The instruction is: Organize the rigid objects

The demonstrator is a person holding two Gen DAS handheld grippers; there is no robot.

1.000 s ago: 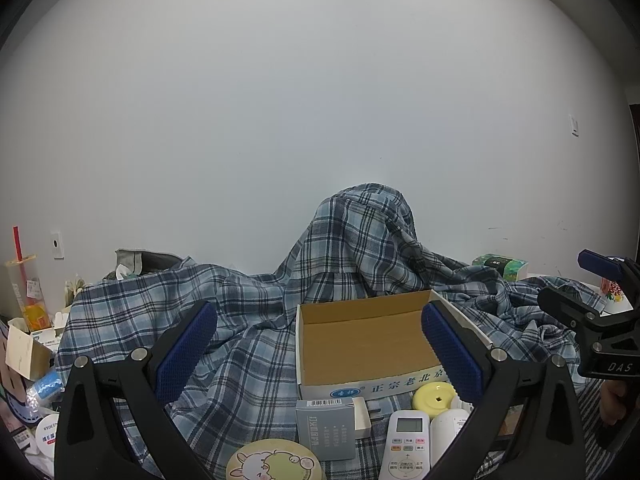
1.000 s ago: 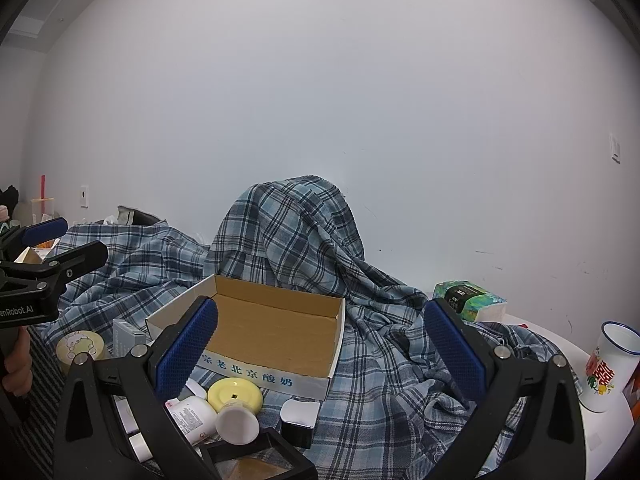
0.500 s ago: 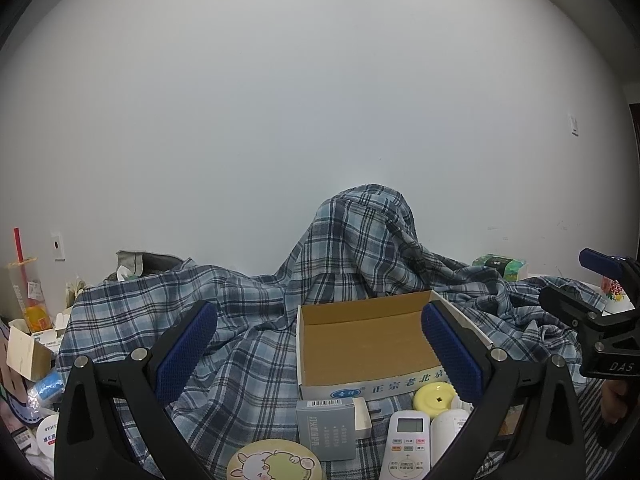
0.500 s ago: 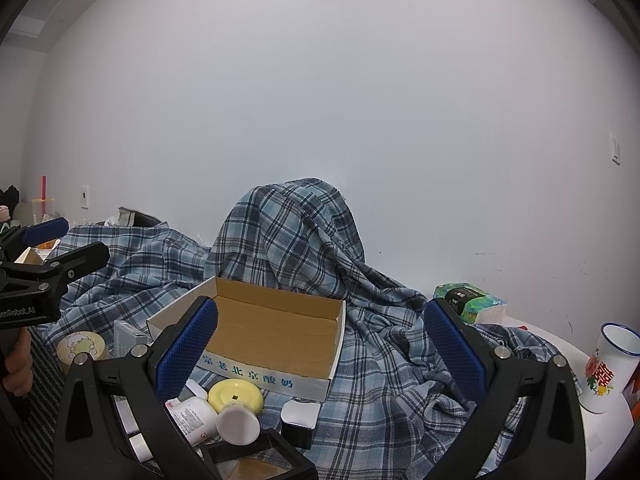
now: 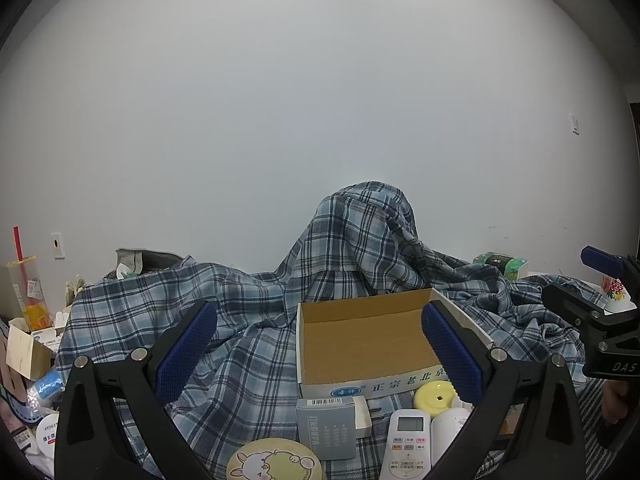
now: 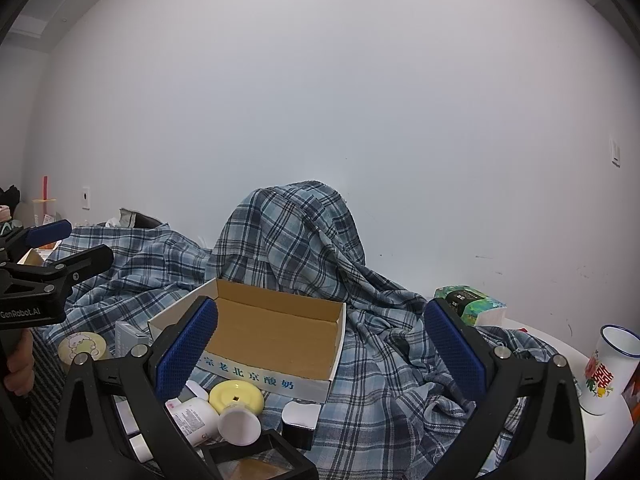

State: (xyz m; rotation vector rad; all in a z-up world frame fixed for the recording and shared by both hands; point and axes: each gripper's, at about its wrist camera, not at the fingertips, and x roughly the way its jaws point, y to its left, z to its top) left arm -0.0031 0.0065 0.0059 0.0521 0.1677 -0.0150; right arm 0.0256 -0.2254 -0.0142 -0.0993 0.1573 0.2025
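An empty cardboard box point(image 5: 368, 344) sits on a blue plaid cloth point(image 5: 248, 320); it also shows in the right wrist view point(image 6: 276, 332). In front of it lie a grey carton point(image 5: 326, 428), a white remote point(image 5: 406, 444), a yellow round lid point(image 5: 434, 396), a round sheep tin point(image 5: 274, 462) and a white bottle point(image 6: 208, 420). My left gripper point(image 5: 320, 348) is open and empty, above these items. My right gripper point(image 6: 320, 344) is open and empty, near the box's right side.
A black-framed square object point(image 6: 252, 460) and a small black-and-white box point(image 6: 300, 420) lie near the right gripper. A tissue pack point(image 6: 470, 304) and an enamel mug point(image 6: 608, 368) stand at the right. A drink cup point(image 5: 26, 292) and cartons point(image 5: 28, 348) crowd the left.
Both views have shifted very slightly; nothing was taken hold of or moved on the cloth.
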